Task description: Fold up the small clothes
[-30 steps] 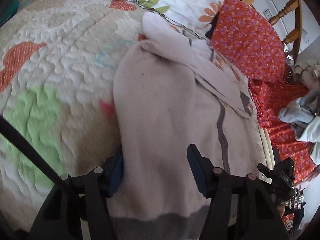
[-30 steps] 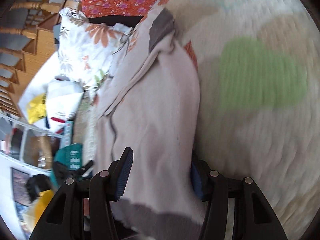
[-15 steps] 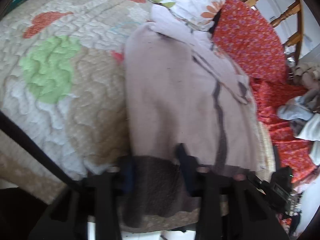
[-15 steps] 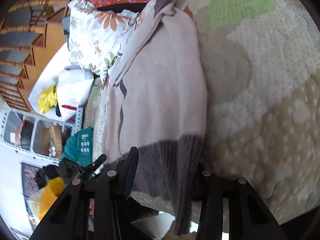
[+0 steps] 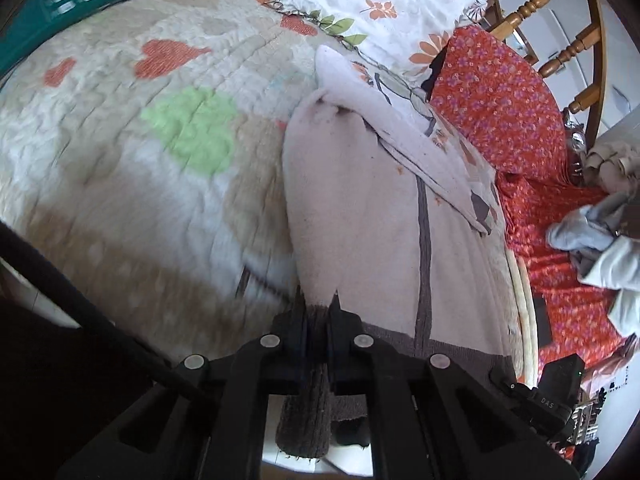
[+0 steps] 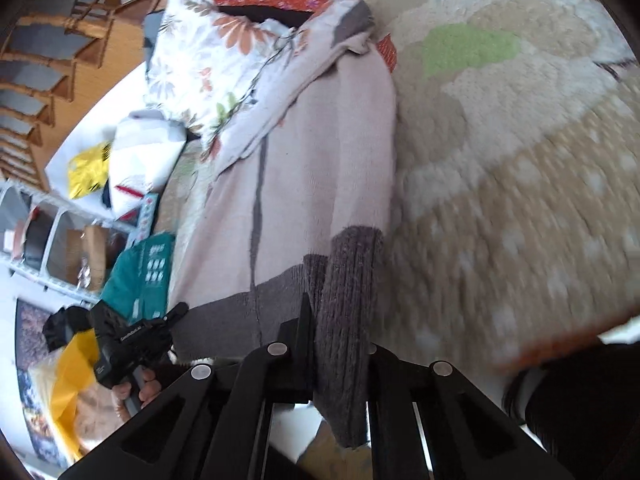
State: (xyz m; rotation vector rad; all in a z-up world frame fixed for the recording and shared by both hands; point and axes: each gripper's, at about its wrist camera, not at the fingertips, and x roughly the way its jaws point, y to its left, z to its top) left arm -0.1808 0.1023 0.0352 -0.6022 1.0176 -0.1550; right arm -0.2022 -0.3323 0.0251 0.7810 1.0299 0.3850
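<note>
Left claw (image 5: 317, 322), lower centre of its frame: jaws pinched tight on the dark grey ribbed hem of the pale pink sweater (image 5: 360, 216); right claw (image 6: 340, 344), lower centre of its frame: likewise clamped on a bunched fold of that grey hem. Sweater: spread lengthwise up the middle of both frames on the heart-patterned quilt (image 5: 120, 168) of the bed, one sleeve folded across its upper part. Beyond: floral pillow (image 5: 380, 4) upper centre, red flowered cloth (image 5: 504, 96) at right, crumpled grey clothes (image 5: 592, 240) at far right.
</note>
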